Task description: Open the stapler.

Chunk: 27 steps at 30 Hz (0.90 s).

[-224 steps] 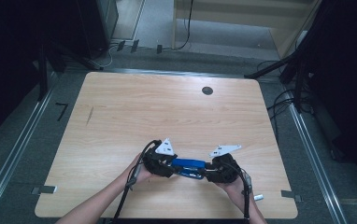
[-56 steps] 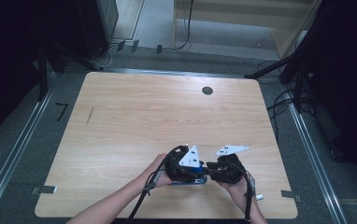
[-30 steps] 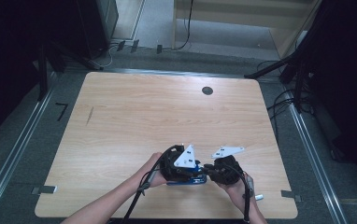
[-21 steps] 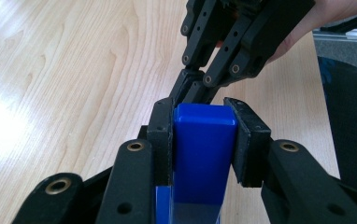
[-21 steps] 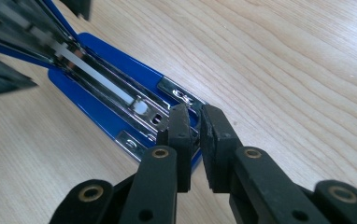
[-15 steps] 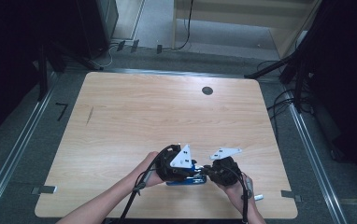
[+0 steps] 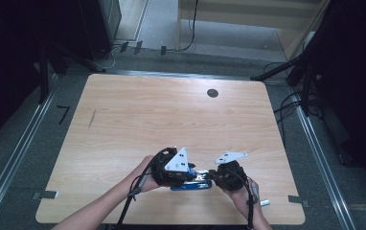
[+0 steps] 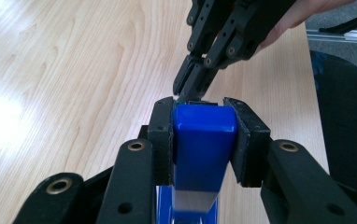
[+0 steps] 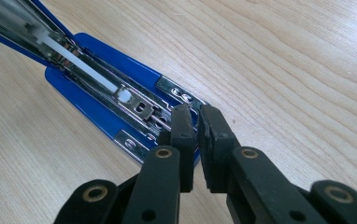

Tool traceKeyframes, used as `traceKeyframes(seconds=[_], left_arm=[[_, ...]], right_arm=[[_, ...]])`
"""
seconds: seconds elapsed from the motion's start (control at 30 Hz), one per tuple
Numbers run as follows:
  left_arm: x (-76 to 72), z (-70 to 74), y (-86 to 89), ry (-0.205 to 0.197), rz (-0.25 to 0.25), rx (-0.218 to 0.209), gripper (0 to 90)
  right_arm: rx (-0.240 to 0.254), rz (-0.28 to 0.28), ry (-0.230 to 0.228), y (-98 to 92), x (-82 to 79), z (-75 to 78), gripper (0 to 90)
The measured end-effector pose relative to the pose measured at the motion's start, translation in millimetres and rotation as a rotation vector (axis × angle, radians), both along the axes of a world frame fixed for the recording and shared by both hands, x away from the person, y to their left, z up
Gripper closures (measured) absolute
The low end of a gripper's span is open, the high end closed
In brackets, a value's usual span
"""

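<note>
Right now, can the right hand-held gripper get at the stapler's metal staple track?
Probably yes: the right hand-held gripper has its shut tips at the open stapler's track, nothing between. The left hand-held gripper clamps the blue top.

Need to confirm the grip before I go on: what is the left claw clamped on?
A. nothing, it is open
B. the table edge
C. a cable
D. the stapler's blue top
D: in the left gripper view the left claw has its pads pressed against both sides of the stapler's blue top.
</note>
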<state>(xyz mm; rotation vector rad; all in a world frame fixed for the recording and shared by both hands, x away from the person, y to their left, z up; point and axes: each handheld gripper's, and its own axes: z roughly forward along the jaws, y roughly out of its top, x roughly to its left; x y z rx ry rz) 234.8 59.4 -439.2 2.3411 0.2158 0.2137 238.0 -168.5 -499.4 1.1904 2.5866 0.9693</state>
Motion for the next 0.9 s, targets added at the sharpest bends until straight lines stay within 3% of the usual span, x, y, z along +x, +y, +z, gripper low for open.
traceKeyframes(seconds=[0.4, 0.9], left_arm=[[-5.9, 0.4, 27.1, 0.006, 0.043, -0.024, 66.5], [-7.7, -6.8, 57.9, 0.071, 0.103, -0.032, 65.9]], right_arm=[[-0.002, -0.008, 0.0, 0.9, -0.1, -0.1, 85.6], [-0.009, -0.01, -0.003, 1.4, 0.3, -0.3, 85.6]])
